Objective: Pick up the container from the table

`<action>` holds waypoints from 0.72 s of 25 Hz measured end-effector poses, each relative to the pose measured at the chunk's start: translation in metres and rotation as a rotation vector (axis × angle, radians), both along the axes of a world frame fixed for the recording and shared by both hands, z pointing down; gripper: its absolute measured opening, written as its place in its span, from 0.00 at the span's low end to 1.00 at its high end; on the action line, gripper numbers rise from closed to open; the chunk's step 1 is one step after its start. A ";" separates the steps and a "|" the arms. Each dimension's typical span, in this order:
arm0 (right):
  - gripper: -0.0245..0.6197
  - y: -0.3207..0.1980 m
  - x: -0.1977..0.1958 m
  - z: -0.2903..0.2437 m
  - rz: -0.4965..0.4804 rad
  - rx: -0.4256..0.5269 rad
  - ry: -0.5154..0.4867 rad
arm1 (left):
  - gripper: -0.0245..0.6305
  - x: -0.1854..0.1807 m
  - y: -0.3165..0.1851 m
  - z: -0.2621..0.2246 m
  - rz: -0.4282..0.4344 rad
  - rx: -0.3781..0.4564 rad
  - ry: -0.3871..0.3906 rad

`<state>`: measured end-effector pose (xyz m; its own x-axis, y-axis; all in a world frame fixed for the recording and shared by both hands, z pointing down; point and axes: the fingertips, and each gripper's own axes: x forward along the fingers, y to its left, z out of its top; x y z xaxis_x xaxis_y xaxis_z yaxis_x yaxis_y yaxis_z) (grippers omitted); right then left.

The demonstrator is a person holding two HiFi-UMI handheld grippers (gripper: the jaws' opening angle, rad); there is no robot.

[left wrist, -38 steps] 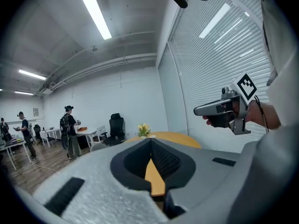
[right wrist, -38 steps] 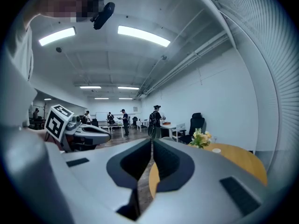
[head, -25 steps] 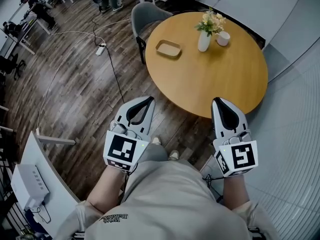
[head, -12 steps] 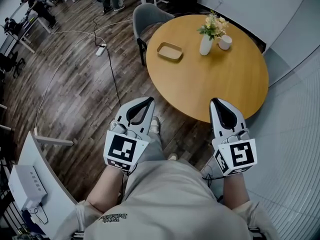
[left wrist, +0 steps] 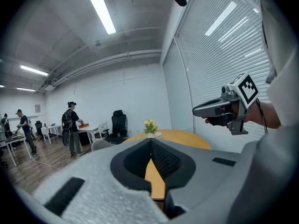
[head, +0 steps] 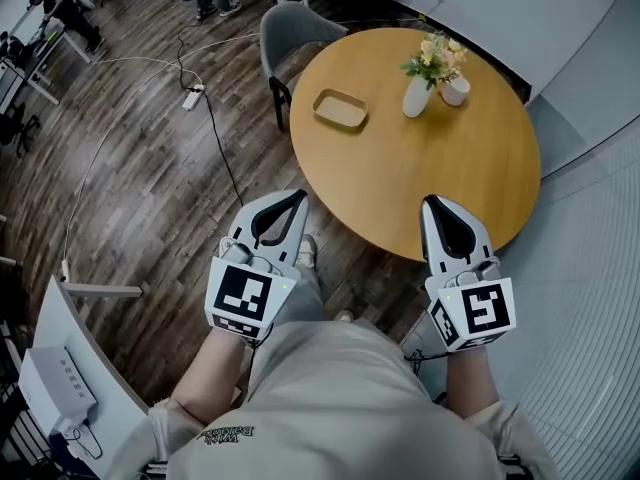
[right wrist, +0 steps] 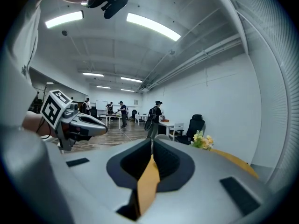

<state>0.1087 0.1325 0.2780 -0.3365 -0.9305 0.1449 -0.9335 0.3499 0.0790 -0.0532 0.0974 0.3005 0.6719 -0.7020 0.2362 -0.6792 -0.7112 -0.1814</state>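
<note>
Both pairs of fingers clenched, empty; container (head: pixel 340 108) well ahead on counter (head: pixel 440 173), lying crosswise, nearer left gripper (head: pixel 295 200) than right gripper (head: pixel 435 205).

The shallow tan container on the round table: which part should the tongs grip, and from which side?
Grip its near long rim from above, one jaw inside and one outside: the container lies flat, open-topped, with low walls. It sits toward the left of the table, so the left tongs, now shut, probably suit best.
</note>
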 end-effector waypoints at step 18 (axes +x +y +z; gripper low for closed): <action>0.10 -0.162 -0.027 0.007 0.064 -0.070 0.043 | 0.07 -0.025 -0.165 -0.002 0.055 -0.034 0.024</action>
